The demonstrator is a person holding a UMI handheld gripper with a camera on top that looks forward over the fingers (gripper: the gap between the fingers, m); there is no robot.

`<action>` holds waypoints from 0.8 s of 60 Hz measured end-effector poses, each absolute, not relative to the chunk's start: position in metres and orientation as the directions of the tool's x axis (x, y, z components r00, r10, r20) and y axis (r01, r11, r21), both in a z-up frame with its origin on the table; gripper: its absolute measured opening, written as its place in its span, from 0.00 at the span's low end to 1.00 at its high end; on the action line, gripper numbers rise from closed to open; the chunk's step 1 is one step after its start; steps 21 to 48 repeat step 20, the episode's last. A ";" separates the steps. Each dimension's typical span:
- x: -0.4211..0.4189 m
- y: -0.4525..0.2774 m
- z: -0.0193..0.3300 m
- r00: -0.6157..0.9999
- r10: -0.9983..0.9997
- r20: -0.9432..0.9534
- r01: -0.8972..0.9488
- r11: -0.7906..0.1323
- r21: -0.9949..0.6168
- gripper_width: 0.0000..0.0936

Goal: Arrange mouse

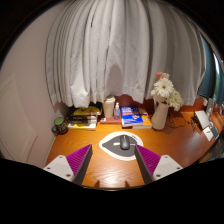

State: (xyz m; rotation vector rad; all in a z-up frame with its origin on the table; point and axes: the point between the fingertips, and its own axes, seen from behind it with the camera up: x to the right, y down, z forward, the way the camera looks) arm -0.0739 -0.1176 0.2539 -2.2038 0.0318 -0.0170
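Observation:
A dark grey mouse (125, 143) lies on a grey mouse mat with a white rim (111, 145) on the wooden desk (105, 170). My gripper (109, 163) is open and empty. Its fingers, with purple pads (70, 162), stand wide apart over the desk. The mouse and mat lie just ahead of the fingertips, between the lines of the two fingers. Bare wood shows between the fingers.
At the back of the desk stand a stack of books (83, 118), a cup (108, 107), a small bottle (117, 111), a blue book (131, 118), a vase of flowers (161, 105) and a dark jar (60, 126). White curtains (105, 50) hang behind. A white device (205, 122) stands at the right.

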 end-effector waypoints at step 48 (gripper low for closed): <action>-0.090 -0.156 0.233 1.000 -0.005 0.020 0.013 -0.631 -0.776 0.91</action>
